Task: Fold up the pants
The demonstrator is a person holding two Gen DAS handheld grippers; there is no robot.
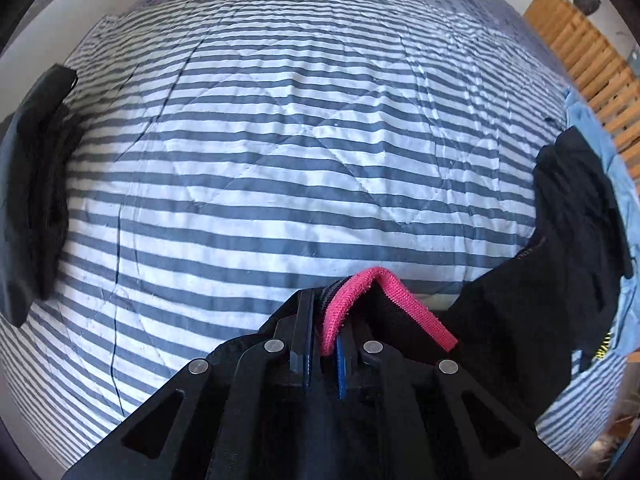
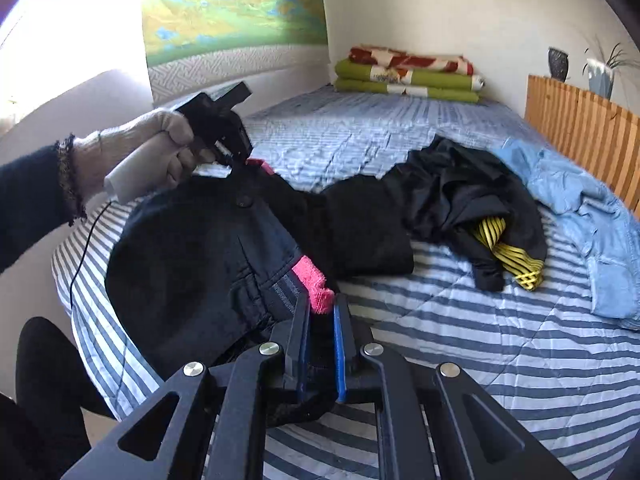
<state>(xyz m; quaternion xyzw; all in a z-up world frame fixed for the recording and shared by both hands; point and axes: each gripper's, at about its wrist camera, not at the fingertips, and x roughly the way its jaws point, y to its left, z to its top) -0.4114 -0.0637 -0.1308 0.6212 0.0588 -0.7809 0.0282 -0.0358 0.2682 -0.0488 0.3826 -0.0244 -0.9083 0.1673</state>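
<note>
Black pants (image 2: 192,248) with a pink waistband (image 2: 316,280) hang stretched between my two grippers above the near-left corner of the striped bed. The right gripper (image 2: 322,304) is shut on one end of the waistband. Up at the left of the right wrist view, a gloved hand holds the left gripper (image 2: 240,160), which pinches the other end. In the left wrist view, the left gripper (image 1: 326,300) is shut on the pink waistband (image 1: 384,280), and the black pants (image 1: 500,320) trail off to the right. The pant legs rest on the quilt.
A blue-and-white striped quilt (image 1: 280,140) covers the bed. A crumpled black garment (image 2: 460,192) with yellow straps and a light blue garment (image 2: 580,216) lie by the wooden headboard (image 2: 580,120). Folded blankets (image 2: 408,76) sit at the far end. Dark folded clothes (image 1: 36,184) lie at the left edge.
</note>
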